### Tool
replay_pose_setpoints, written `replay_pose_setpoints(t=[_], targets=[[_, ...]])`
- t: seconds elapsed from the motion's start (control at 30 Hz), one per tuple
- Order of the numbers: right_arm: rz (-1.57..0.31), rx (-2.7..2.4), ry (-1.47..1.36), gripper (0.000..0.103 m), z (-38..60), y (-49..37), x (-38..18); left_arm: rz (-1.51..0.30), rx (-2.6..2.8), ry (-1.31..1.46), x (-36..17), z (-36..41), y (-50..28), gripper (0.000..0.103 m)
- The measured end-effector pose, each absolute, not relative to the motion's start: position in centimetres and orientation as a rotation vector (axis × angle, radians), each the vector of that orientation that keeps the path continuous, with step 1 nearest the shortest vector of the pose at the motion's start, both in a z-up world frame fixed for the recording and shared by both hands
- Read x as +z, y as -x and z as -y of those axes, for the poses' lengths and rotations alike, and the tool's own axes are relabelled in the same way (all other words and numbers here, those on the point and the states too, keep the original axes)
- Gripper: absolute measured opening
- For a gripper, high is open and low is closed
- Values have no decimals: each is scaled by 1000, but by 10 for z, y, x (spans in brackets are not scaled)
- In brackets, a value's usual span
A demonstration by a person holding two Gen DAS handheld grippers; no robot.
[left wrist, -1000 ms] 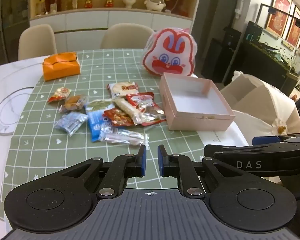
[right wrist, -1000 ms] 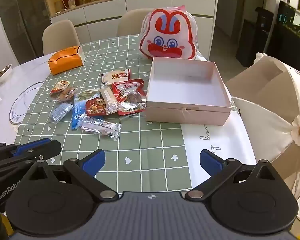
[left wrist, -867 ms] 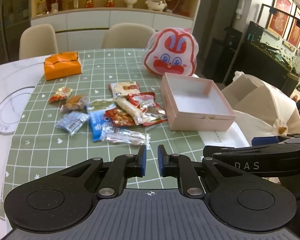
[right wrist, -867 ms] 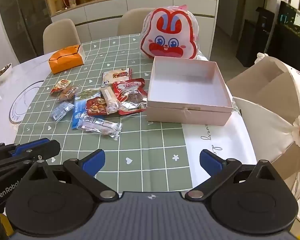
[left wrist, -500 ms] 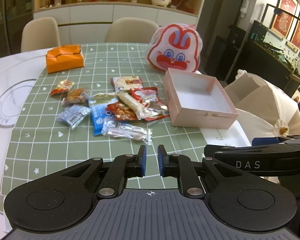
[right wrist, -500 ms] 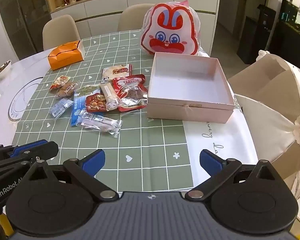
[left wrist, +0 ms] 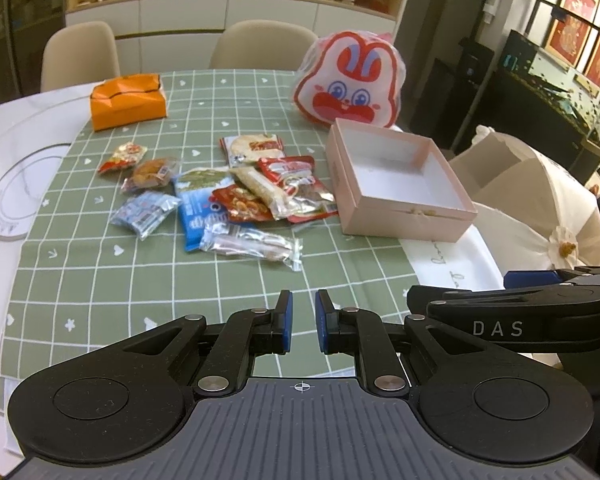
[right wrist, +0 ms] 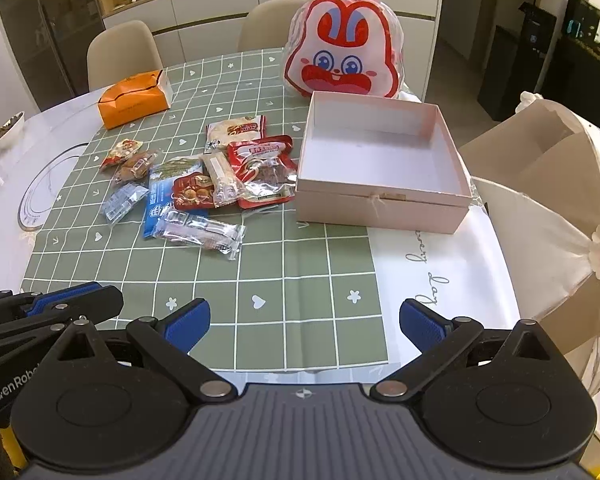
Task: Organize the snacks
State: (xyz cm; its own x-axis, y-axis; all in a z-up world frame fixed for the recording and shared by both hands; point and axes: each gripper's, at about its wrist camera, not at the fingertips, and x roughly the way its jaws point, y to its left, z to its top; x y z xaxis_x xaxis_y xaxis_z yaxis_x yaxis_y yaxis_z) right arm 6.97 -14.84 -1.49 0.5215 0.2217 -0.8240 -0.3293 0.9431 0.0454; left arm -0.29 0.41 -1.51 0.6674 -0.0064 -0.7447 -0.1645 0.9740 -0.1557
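Note:
Several wrapped snacks [left wrist: 236,200] [right wrist: 204,188] lie in a loose pile on the green checked tablecloth [left wrist: 100,272]. To their right stands an open pink box [left wrist: 400,184] [right wrist: 380,160] with a white inside and nothing in it. My left gripper [left wrist: 302,320] hovers over the cloth's near edge, short of the pile, shut with nothing between its blue pads. My right gripper [right wrist: 304,320] is held over the near edge too, open wide and holding nothing. The left gripper's tip [right wrist: 60,300] shows at the left of the right wrist view.
A rabbit-faced bag [left wrist: 350,80] [right wrist: 342,52] stands behind the box. An orange tissue box [left wrist: 128,100] sits at the back left. A white chair with a daisy bow [right wrist: 560,220] stands close on the right. Two beige chairs [left wrist: 260,44] and a cabinet lie beyond the table.
Both views have tipped slightly downward, so the table items sit a little higher and farther in frame. Neither gripper's jaws moved and no snack shifted.

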Motion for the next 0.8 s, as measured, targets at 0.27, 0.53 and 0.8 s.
replay_pose_setpoints(t=[0.27,0.53,0.8], targets=[[-969,332,121,101,149,-66,-15,-839,78,213,-14,-3,4,16],[-965,325,125,101,149,-64,-12,-836,71,214,-14,-3,3,16],[-969,316,120,101,150,-67,-12,-847,77,216,-16,-4,-1,16]])
